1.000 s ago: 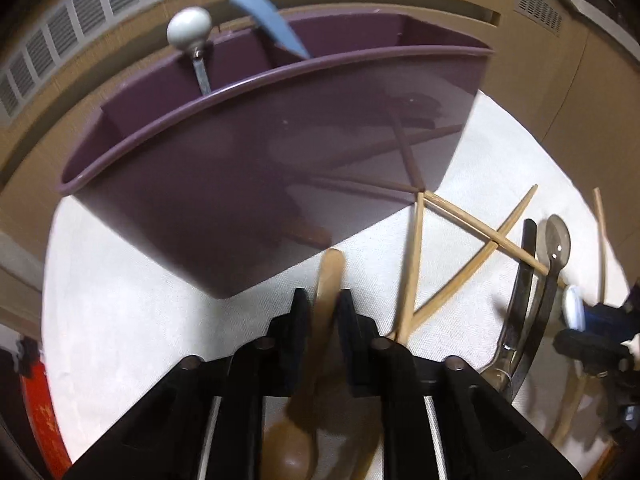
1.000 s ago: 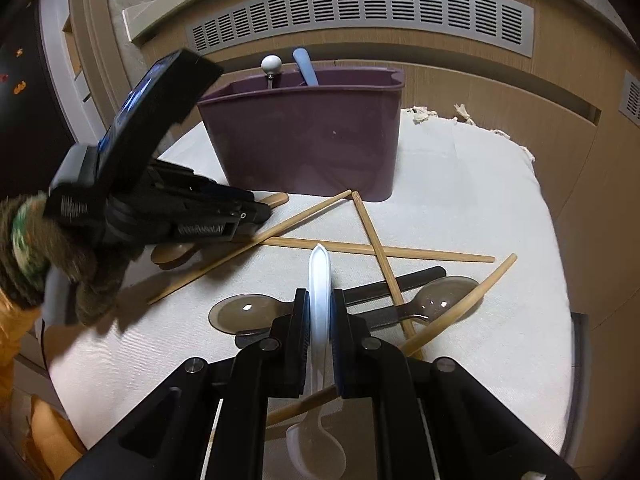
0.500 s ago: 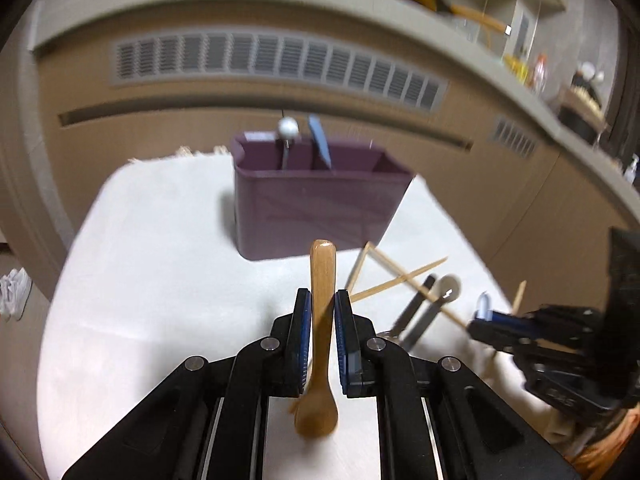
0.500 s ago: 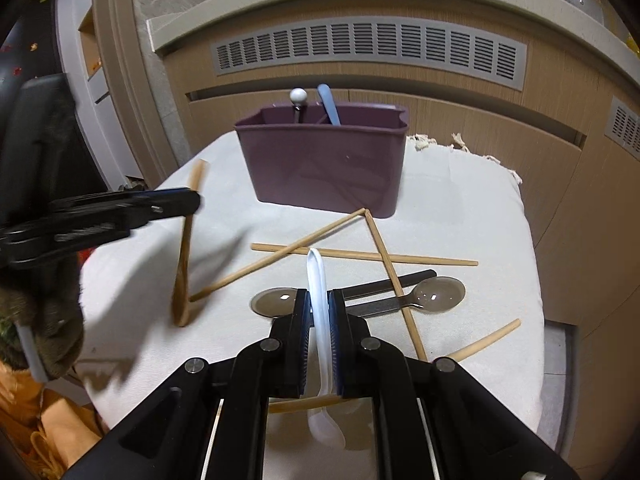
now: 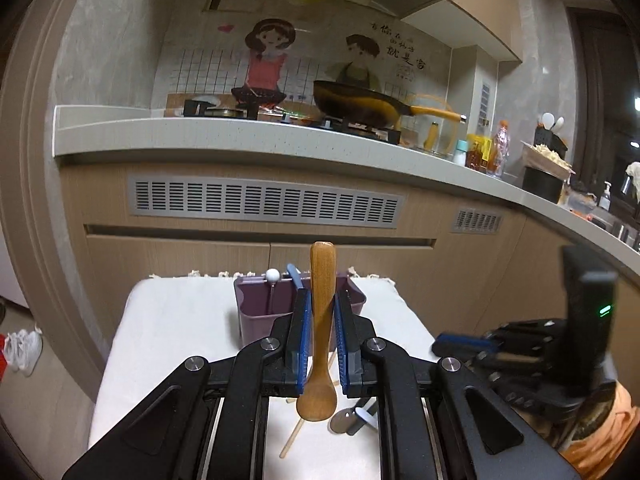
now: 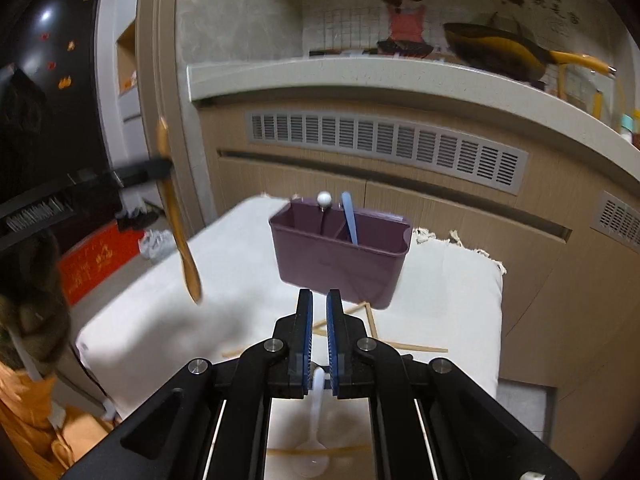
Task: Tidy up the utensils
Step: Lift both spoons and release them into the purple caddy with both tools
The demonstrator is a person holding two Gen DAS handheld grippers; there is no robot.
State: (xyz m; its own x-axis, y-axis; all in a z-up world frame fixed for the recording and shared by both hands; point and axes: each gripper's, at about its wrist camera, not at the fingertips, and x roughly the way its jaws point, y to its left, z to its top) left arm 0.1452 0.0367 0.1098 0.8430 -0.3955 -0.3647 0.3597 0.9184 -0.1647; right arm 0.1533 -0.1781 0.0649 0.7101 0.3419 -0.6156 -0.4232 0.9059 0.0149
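Observation:
My left gripper (image 5: 323, 298) is shut on a wooden spoon (image 5: 320, 360), handle up and bowl hanging down, held high in front of the purple caddy (image 5: 256, 316). The right wrist view has that gripper (image 6: 160, 168) at the left, well above the cloth, with the wooden spoon (image 6: 178, 224) tilted. My right gripper (image 6: 319, 308) is shut on a white plastic spoon (image 6: 316, 404), which is pinched far back between the pads and dangles bowl-down. The caddy (image 6: 340, 256) stands ahead, holding a ball-topped utensil (image 6: 324, 199) and a blue handle (image 6: 349, 220).
Chopsticks (image 6: 404, 347) and a dark spoon (image 5: 344, 416) lie on the white cloth-covered table (image 6: 152, 312). Wooden cupboards with a vent (image 6: 384, 144) rise close behind the caddy. Shoes (image 5: 24, 344) sit on the floor at the left. A person's orange sleeve (image 5: 600, 440) is at the right.
Both grippers have risen from the cloth. The left one lifted the wooden spoon and backed away from the caddy. The white spoon has swung from lying forward to hanging down.

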